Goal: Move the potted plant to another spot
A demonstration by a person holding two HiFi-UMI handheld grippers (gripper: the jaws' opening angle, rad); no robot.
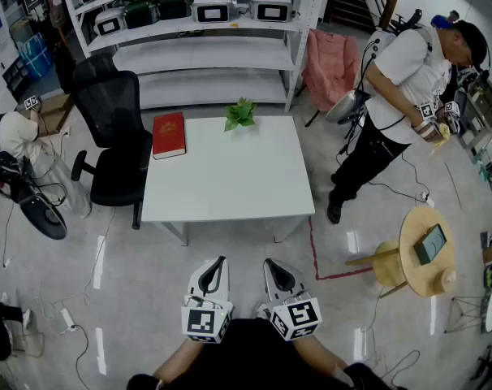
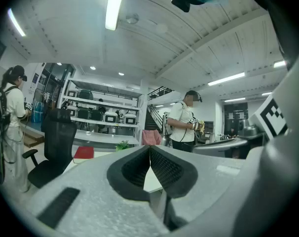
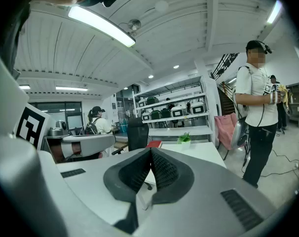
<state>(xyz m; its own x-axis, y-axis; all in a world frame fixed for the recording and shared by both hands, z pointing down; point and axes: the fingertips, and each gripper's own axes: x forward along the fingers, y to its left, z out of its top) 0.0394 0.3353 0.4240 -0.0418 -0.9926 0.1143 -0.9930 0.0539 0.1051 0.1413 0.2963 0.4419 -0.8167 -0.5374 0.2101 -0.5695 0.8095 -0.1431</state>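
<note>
A small potted plant (image 1: 240, 114) with green leaves stands at the far edge of the white table (image 1: 222, 185); it also shows small in the left gripper view (image 2: 122, 145) and in the right gripper view (image 3: 184, 139). Both grippers are held close to my body, well short of the table's near edge. My left gripper (image 1: 218, 264) is shut with nothing in it, its pads (image 2: 162, 164) meeting at the tips. My right gripper (image 1: 272, 266) is shut and empty too, pads (image 3: 162, 169) touching.
A red book (image 1: 168, 134) lies on the table's far left corner. A black office chair (image 1: 112, 136) stands left of the table, white shelving (image 1: 205, 47) behind it. A person (image 1: 396, 88) stands at the right, another (image 1: 15, 149) at the left. A round wooden stool (image 1: 425, 250) stands on the right floor.
</note>
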